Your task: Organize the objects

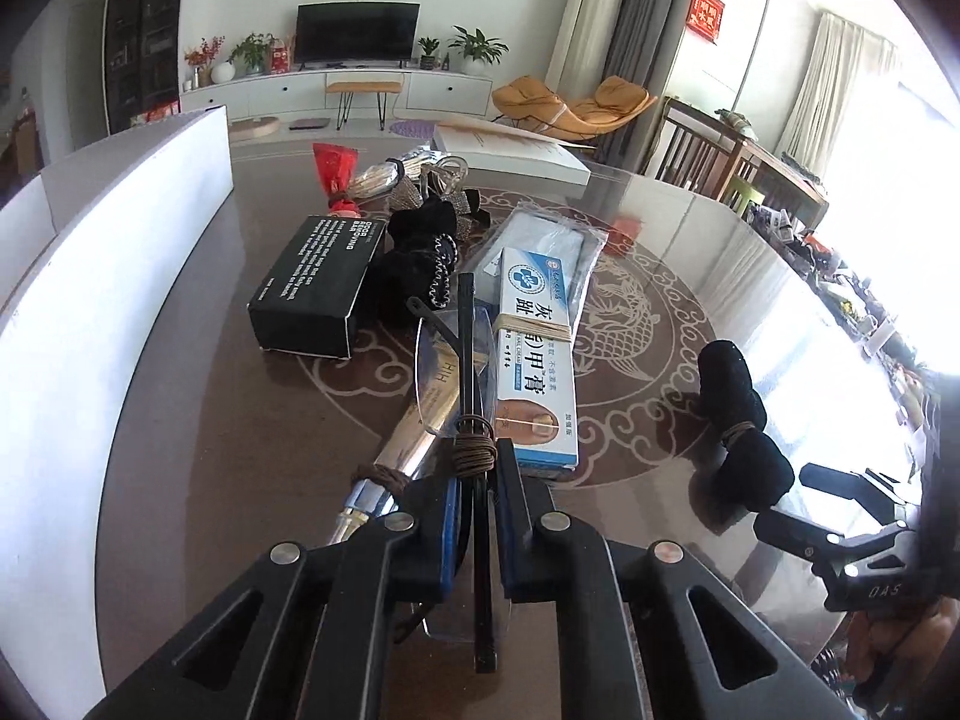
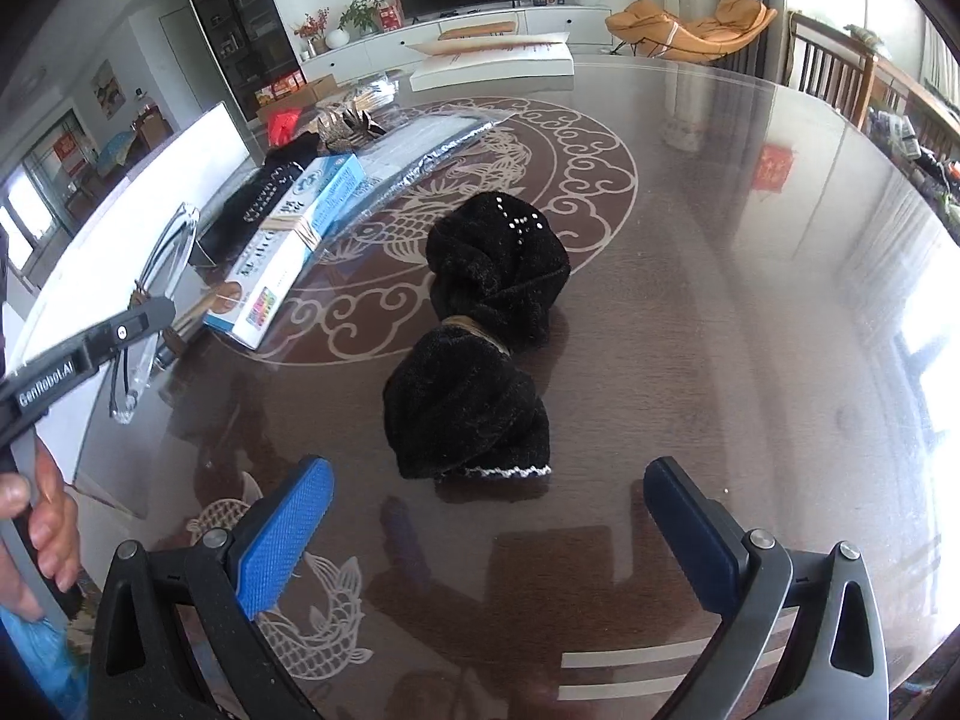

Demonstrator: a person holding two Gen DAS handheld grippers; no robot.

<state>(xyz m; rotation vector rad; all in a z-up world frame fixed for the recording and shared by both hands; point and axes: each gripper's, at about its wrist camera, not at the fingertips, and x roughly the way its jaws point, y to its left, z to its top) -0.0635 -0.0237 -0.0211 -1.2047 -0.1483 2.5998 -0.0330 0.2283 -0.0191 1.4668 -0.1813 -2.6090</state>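
1. Round dark-brown wooden worktop [image 2: 750,312]: glossy, mirror-smooth.
2. Black fuzzy cloth bundle [image 2: 480,372]: matt, plush.
3. Matt black cardboard box [image 1: 315,288].
4. Shiny silver foil tube [image 1: 402,456].

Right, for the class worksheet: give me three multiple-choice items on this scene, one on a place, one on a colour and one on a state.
1. Where does the black cloth bundle lie?
A. on the white board
B. on the table, apart from the other things
C. inside a box

2. What colour are the pads of the right tongs?
A. blue
B. red
C. green

3. What state are the left tongs in?
A. wide open and empty
B. shut on the cream box
C. shut on the glasses

Answers: 1 B, as bare tabletop shows all round the bundle. 2 A, as both pads show blue in the right wrist view. 3 C, as the pads press on the folded black temples.
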